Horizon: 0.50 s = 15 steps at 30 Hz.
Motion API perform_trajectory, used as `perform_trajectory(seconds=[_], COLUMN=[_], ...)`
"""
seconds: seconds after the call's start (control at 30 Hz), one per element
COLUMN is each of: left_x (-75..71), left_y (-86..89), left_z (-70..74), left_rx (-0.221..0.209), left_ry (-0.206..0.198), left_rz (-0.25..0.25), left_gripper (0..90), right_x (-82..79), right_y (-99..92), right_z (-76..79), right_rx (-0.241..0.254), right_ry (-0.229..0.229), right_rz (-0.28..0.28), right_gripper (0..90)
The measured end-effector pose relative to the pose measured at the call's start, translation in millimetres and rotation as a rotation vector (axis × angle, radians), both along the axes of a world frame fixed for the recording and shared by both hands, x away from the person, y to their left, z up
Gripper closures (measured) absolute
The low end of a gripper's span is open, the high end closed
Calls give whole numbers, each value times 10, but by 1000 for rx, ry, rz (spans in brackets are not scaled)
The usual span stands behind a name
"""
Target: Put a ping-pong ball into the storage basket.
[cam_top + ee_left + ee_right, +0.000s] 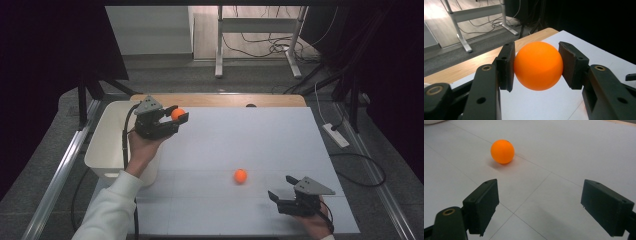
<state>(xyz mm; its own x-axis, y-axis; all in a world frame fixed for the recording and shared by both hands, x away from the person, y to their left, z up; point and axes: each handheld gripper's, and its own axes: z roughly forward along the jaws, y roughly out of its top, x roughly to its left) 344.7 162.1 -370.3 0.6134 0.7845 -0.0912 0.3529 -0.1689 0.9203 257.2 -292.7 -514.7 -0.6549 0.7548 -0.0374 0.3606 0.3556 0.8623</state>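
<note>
Two orange balls: one (177,113) is clamped between the pads of the left gripper (176,115) at ten o'clock beside the white bin (107,145). The other ball (240,175) lies on the bench (260,140) near centre, at ten o'clock of the right gripper (280,192), whose jaws stand wide apart with nothing between them. No writing is legible anywhere.

I read no text, label, brand, number or sign here: none on balls, tongs, bench or bin.

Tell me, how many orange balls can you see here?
2. One orange ball is clamped in the left claw beside the white bin; the other ball lies loose on the table, ahead of the open right claw.
</note>
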Motion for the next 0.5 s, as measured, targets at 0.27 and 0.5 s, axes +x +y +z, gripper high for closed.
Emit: perform_trajectory(seconds=[0.27,0.5], left_x=[-17,-14], left_y=[130,227], left_z=[18,22], left_rx=[-12,-16], left_ry=[0,5], left_rz=[27,52], left_gripper=[499,498], right_x=[1,-1], right_y=[7,9], right_z=[-2,-1], right_rx=[-5,-6], right_ry=[0,0], right_rz=[1,2], right_gripper=[145,145])
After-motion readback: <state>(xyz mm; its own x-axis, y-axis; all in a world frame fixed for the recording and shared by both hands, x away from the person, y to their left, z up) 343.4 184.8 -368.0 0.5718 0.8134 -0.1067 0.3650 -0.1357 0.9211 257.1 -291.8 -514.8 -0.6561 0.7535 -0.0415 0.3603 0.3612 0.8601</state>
